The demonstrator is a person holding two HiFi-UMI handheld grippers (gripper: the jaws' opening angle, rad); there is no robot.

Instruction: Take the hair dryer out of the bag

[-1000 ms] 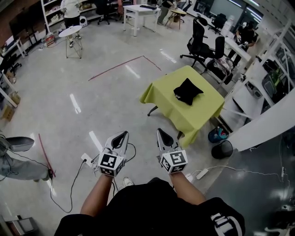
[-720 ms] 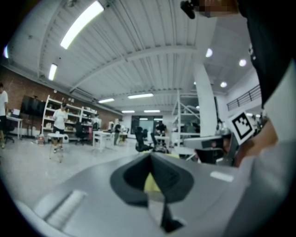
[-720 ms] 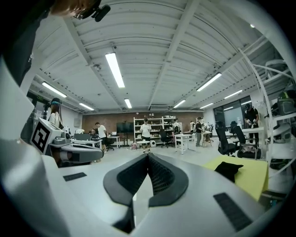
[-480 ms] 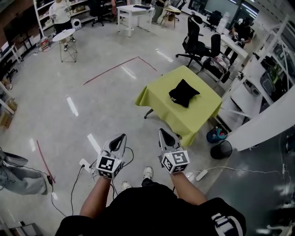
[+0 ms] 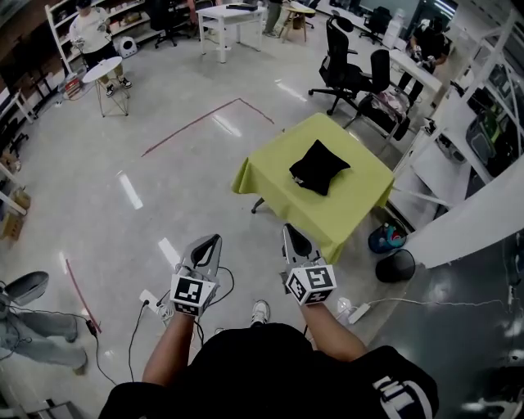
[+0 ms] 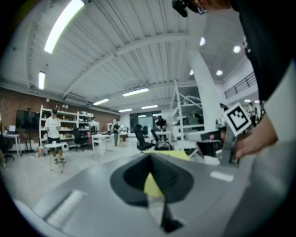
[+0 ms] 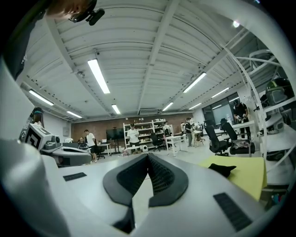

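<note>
A black bag (image 5: 318, 166) lies on a small table under a yellow-green cloth (image 5: 360, 196), a few steps ahead of me; in the right gripper view the black bag (image 7: 222, 169) shows low at the right on that cloth (image 7: 247, 173). The hair dryer is hidden. My left gripper (image 5: 211, 241) and right gripper (image 5: 291, 233) are held side by side in front of my body, above the floor and short of the table. Both are shut with nothing between the jaws. In the left gripper view the left gripper (image 6: 150, 156) points toward the cloth (image 6: 178, 155).
Black office chairs (image 5: 348, 69) stand behind the table. A white shelf unit (image 5: 458, 164) lines the right side, with a dark bin (image 5: 395, 265) and a power strip (image 5: 342, 310) with cable on the floor. People (image 5: 88, 29) stand at the far left by white tables (image 5: 233, 16).
I have walked closer to the table: it and the black bag have slid down and left in the head view. Both grippers stay shut and keep their place before my body.
</note>
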